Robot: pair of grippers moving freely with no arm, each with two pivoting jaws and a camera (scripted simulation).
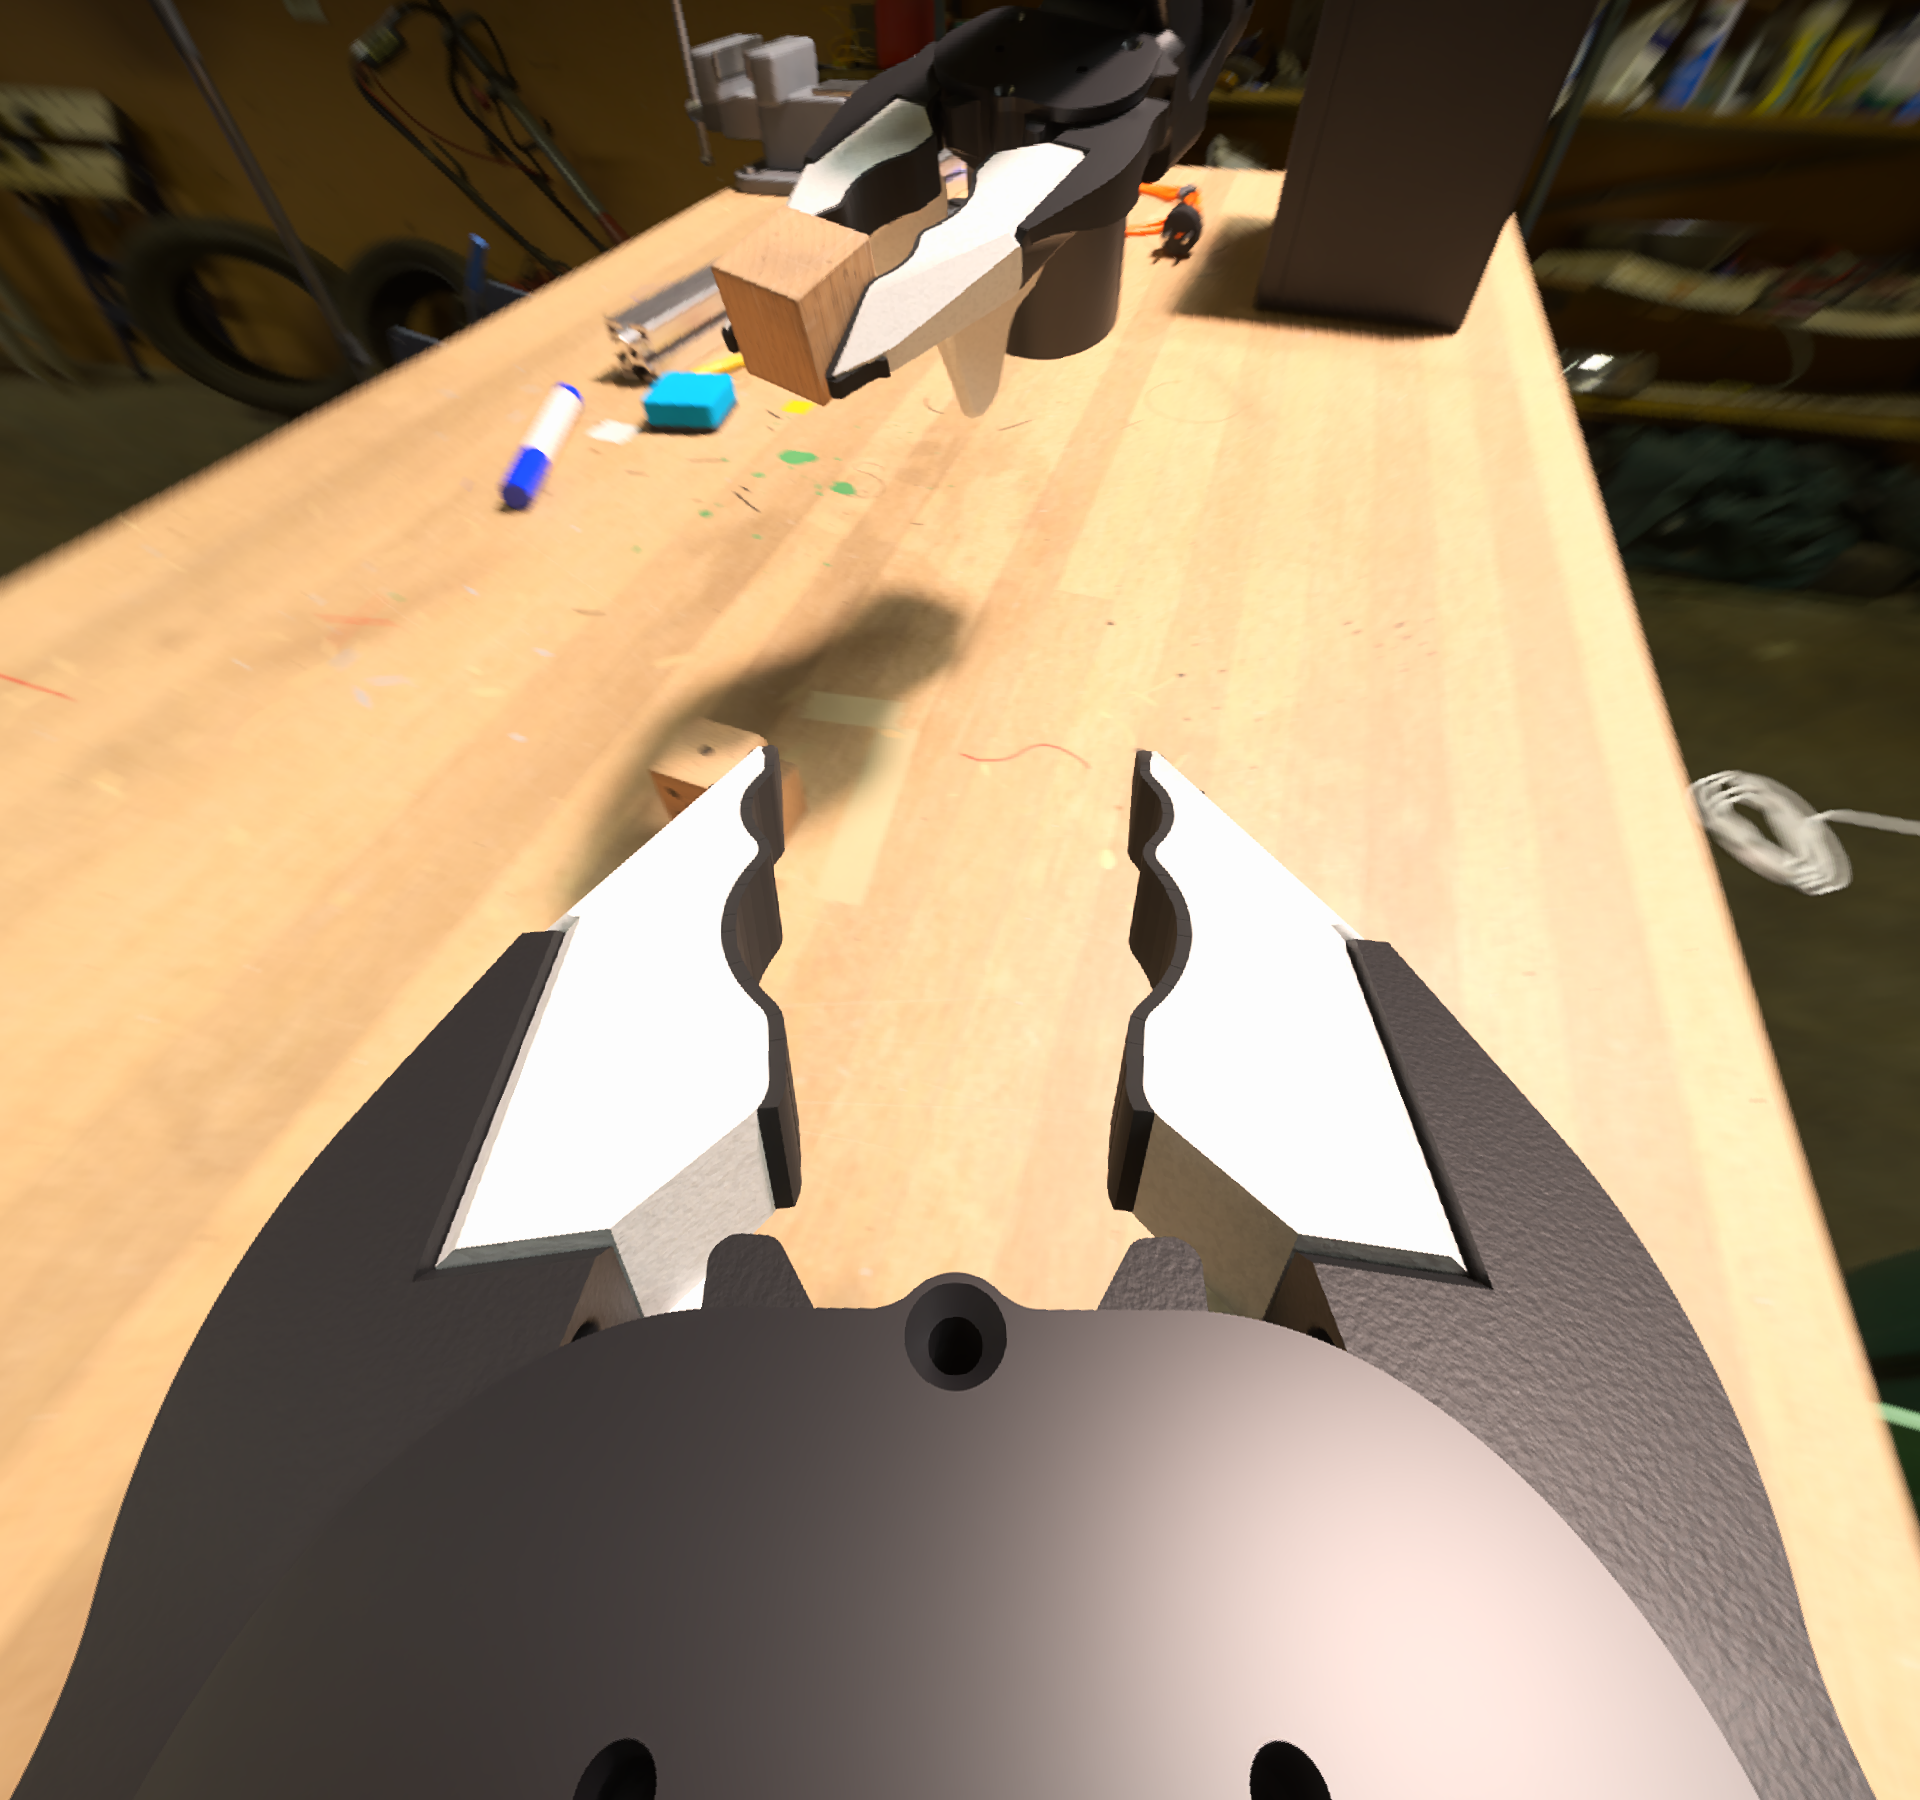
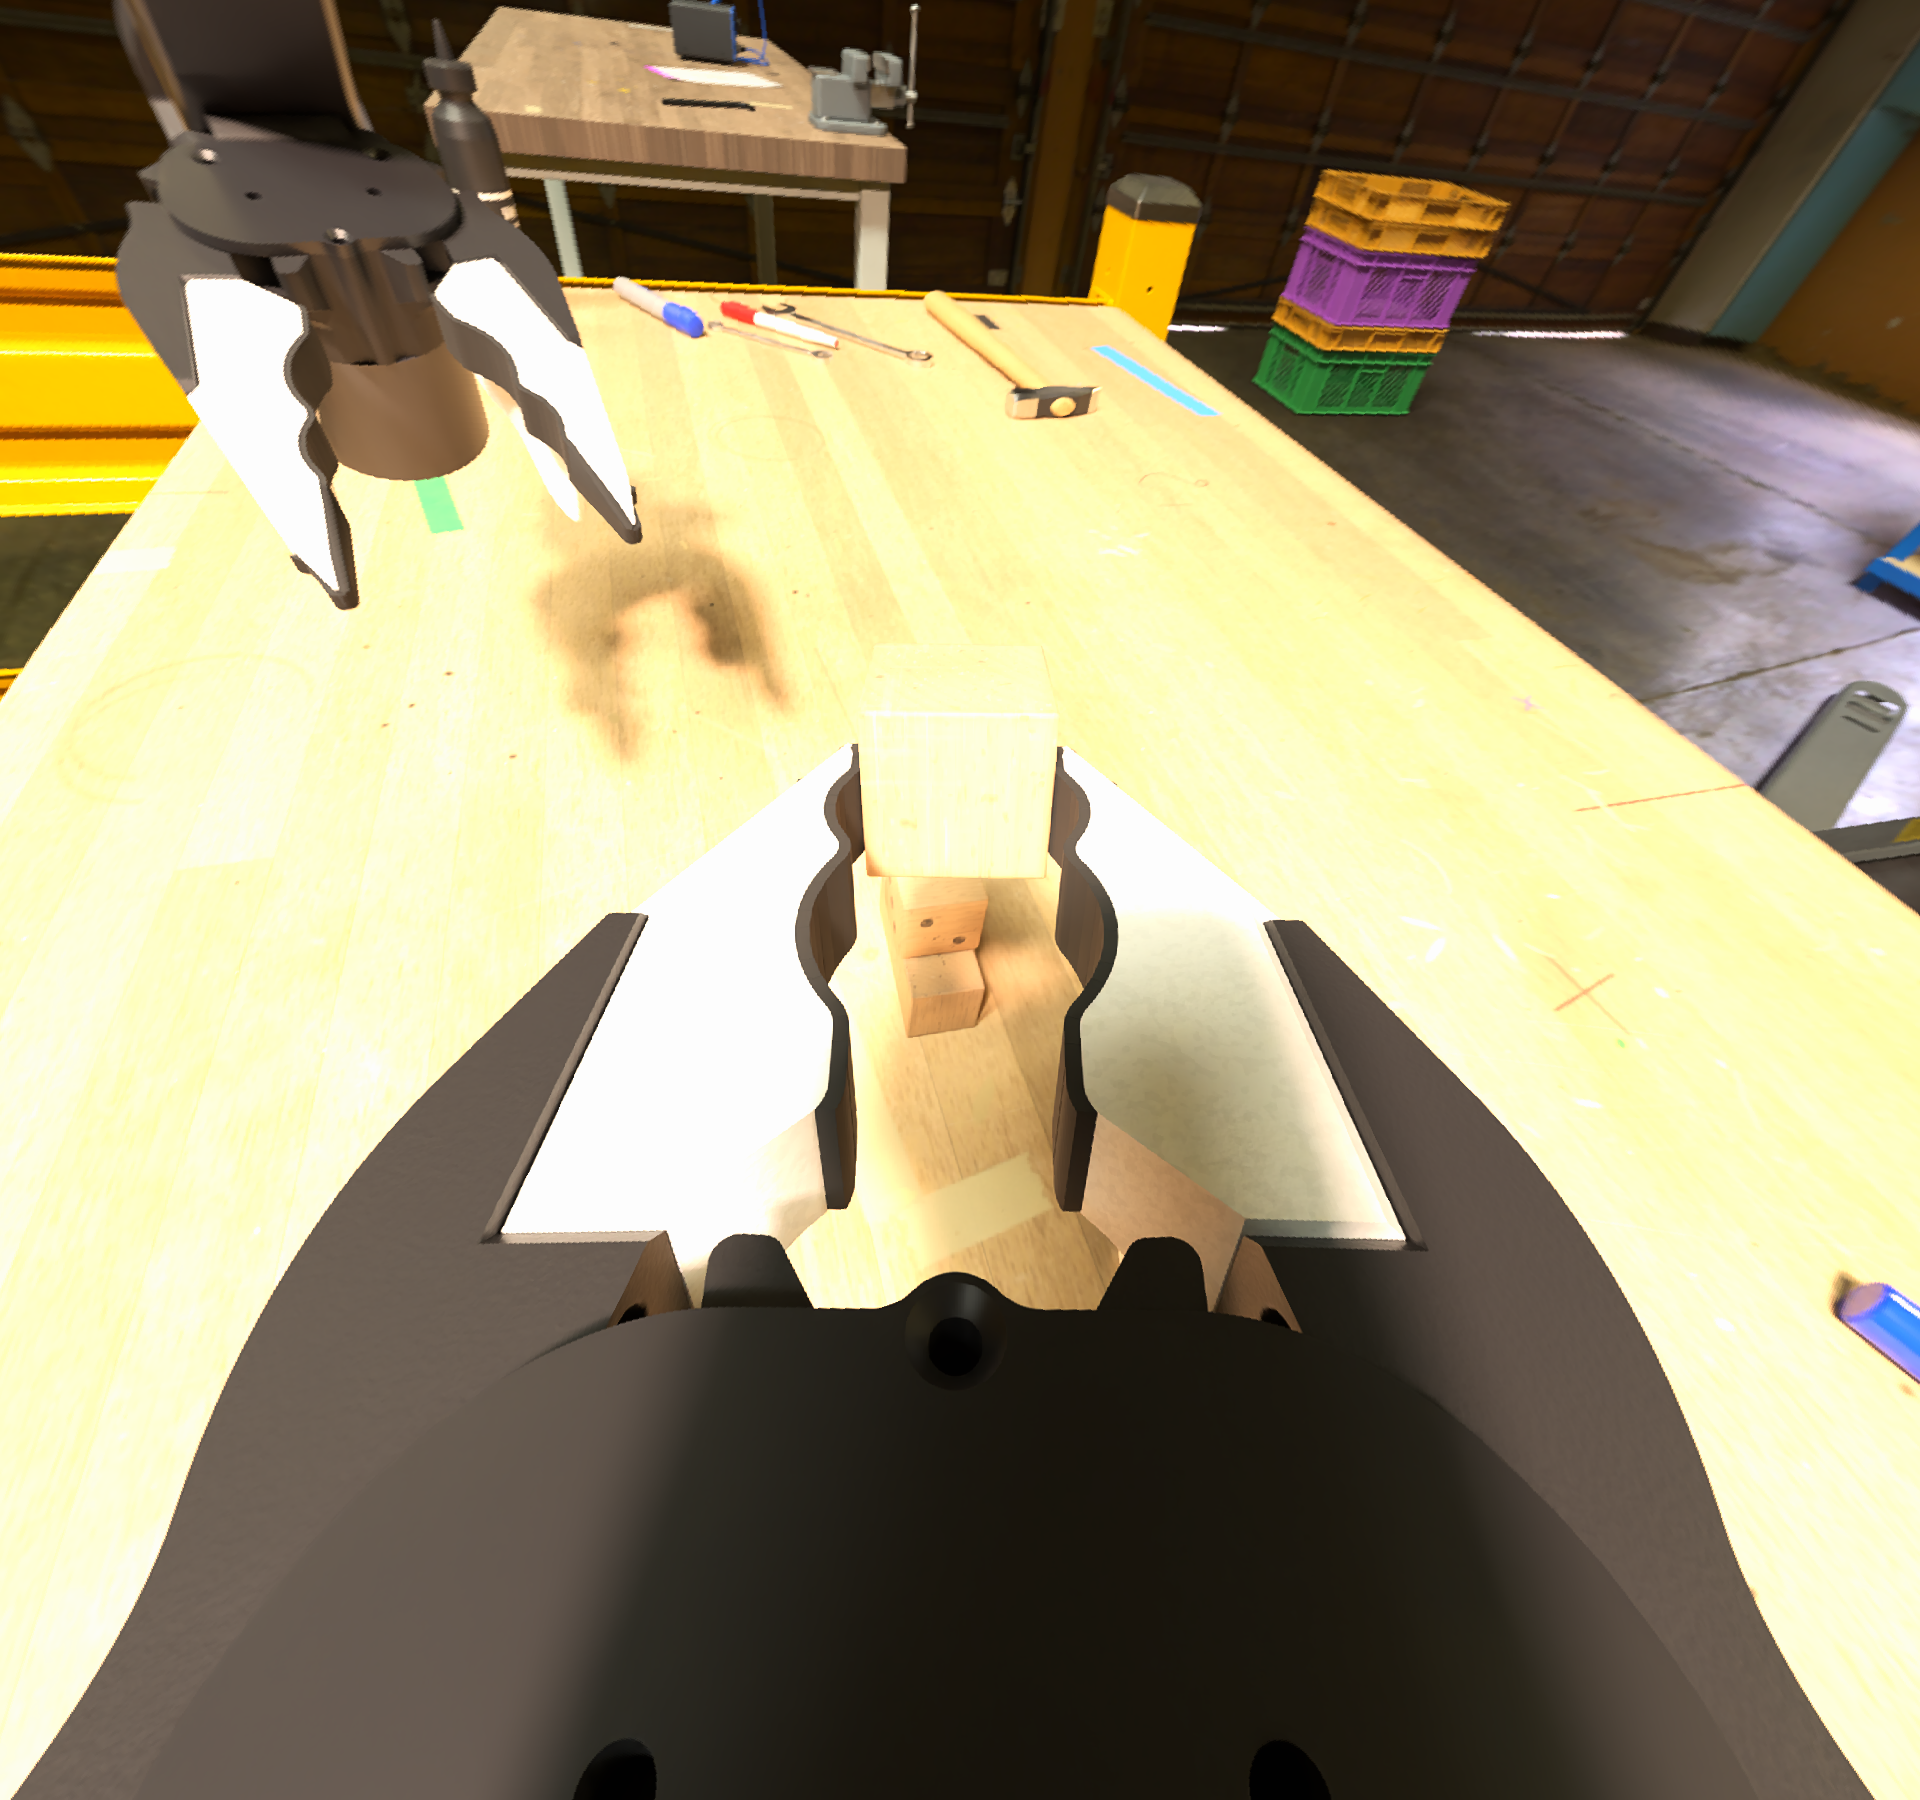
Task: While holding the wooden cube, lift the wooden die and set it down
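Observation:
My right gripper (image 2: 956, 763) is shut on the pale wooden cube (image 2: 956, 701) and holds it above the wooden table (image 2: 1299, 628). Straight below it the small wooden die (image 2: 933, 917) lies on the table, with a plain little wooden block (image 2: 943, 994) touching it. In the left wrist view the right gripper (image 1: 862, 368) holds the cube (image 1: 795, 311) high at the far end. My left gripper (image 1: 956, 768) is open and empty; the die (image 1: 698, 771) lies just left of its left fingertip, partly hidden. The left gripper (image 2: 486, 564) hovers open at the far left.
A blue marker (image 1: 540, 446), a blue block (image 1: 688, 400), a dark cylinder (image 1: 1070, 296) and a tall dark box (image 1: 1434, 109) stand at one end. A hammer (image 2: 1013, 353), wrenches and markers (image 2: 779, 322) lie at the other. A white cable coil (image 1: 1766, 831) hangs off the right edge.

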